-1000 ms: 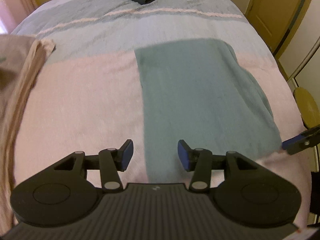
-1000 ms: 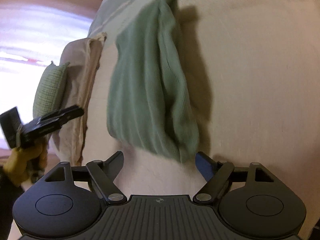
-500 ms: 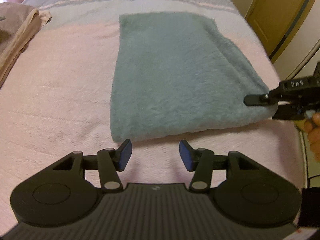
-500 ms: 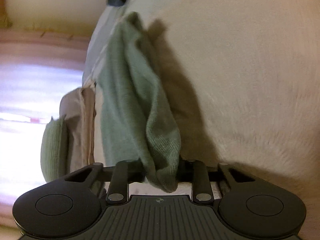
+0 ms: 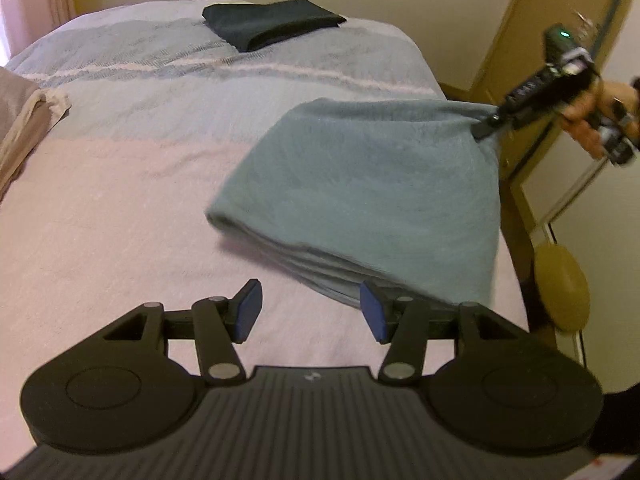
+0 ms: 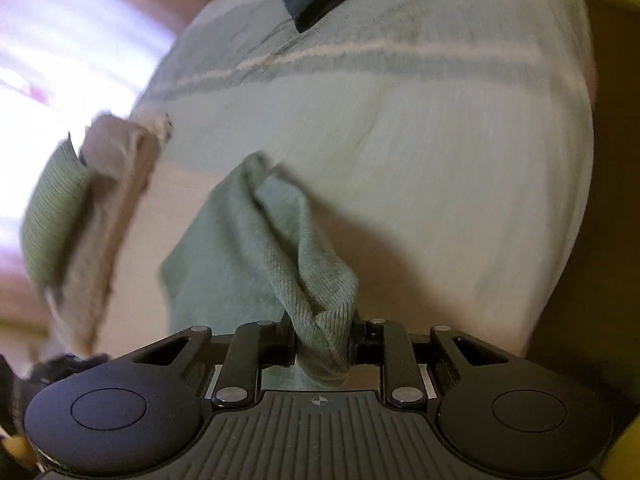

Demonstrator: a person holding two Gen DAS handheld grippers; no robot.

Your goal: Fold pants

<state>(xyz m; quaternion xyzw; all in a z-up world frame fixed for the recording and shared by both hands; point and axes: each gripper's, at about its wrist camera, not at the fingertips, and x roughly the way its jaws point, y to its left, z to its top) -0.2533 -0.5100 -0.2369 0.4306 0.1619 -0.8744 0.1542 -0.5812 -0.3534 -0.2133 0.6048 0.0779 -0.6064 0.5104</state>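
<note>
Green pants [image 5: 360, 184] corner now lifted off bed [image 5: 120, 208], pinched by right tool [image 6: 322, 346], left tool [image 5: 310, 312] spread, empty.

Surface finish: cloth and matt plastic.
Pants [image 5: 372, 196] were soft ribbed knit; bedspread [image 5: 120, 208] fuzzy woven cloth; left gripper [image 5: 311, 312] matt black plastic.

One teal pants [image 5: 372, 200], one dark folded garment [image 5: 272, 26], two grippers: left [image 5: 310, 312], right [image 6: 322, 346].
</note>
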